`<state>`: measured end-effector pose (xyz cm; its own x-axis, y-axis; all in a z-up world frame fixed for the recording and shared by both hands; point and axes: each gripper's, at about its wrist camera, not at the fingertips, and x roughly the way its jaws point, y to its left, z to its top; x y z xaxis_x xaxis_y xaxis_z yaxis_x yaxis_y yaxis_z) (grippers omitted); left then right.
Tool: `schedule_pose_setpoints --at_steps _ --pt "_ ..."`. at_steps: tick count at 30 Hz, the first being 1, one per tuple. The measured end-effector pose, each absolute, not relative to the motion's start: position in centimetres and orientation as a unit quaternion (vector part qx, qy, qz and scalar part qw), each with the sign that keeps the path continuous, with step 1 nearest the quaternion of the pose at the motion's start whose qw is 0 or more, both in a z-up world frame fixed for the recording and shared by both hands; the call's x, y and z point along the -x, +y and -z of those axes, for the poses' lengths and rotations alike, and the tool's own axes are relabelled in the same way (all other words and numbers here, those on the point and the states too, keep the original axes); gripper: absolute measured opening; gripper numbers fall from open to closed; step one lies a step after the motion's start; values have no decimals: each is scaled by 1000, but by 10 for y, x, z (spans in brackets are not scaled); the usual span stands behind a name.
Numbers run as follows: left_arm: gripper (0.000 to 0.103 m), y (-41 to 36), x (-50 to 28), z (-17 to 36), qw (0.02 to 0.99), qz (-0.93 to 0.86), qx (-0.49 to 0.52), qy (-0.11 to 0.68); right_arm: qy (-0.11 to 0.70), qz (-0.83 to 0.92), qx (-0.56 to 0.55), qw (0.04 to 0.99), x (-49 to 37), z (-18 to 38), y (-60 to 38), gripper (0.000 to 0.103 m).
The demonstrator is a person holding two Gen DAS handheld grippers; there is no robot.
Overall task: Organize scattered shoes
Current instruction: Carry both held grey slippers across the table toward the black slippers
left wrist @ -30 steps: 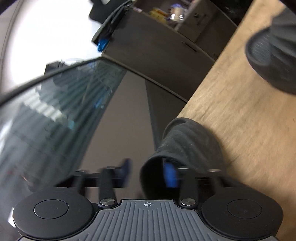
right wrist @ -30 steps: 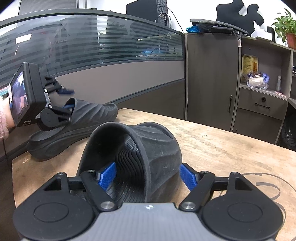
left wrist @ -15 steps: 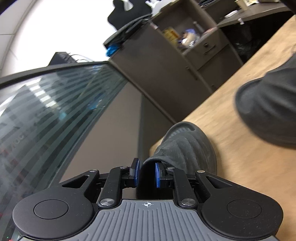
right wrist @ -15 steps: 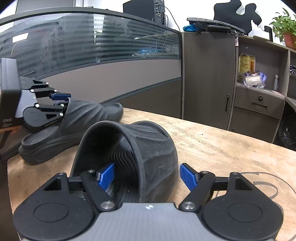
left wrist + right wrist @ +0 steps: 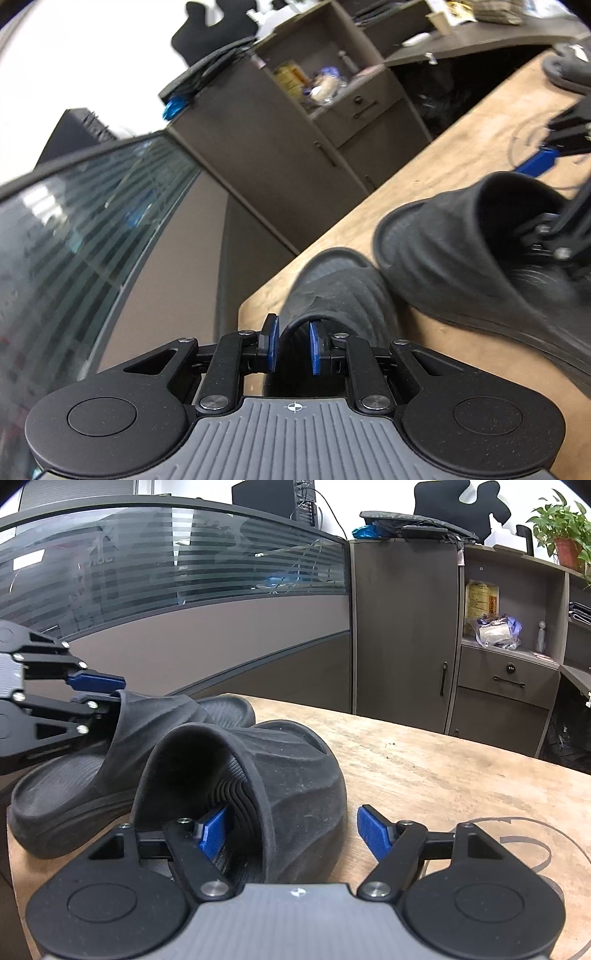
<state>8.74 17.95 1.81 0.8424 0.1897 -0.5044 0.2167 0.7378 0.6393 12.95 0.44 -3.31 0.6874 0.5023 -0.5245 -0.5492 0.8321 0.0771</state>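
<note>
Two dark slides are lying side by side near the corner of the wooden table (image 5: 461, 775). The left gripper (image 5: 293, 345) is pinching the strap edge of the left slide (image 5: 122, 753), whose heel is sitting hidden under the gripper body in the left wrist view. The right gripper (image 5: 291, 832) is closing around the right slide (image 5: 280, 786): one pad is sitting inside the strap, the outer pad standing clear. Its heel is cut off below.
</note>
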Motion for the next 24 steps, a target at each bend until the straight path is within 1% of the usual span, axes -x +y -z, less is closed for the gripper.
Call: schedule_pose_setpoints --at_steps 4,8,10,12,13,14,16,24 --pt "16 184 -94 -25 892 17 -339 299 274 -288 38 917 -131 33 5 70" --pt "16 205 -107 -28 904 4 -277 325 281 -284 29 916 -134 34 5 66" --pt "16 209 -105 -27 902 20 -288 319 285 -279 27 917 -134 36 5 66" --pt "18 211 -103 -23 897 41 -311 311 287 -279 26 916 -134 37 5 66" --pt "21 211 -102 -21 893 53 -326 307 288 -280 26 916 -134 37 4 66" --pt "27 211 -102 -19 888 64 -341 303 288 -280 26 915 -133 37 4 66" --pt "32 211 -106 -14 886 71 -347 300 288 -280 29 915 -132 37 4 67" --pt "31 207 -109 -16 915 84 -259 297 285 -277 29 917 -132 33 5 67"
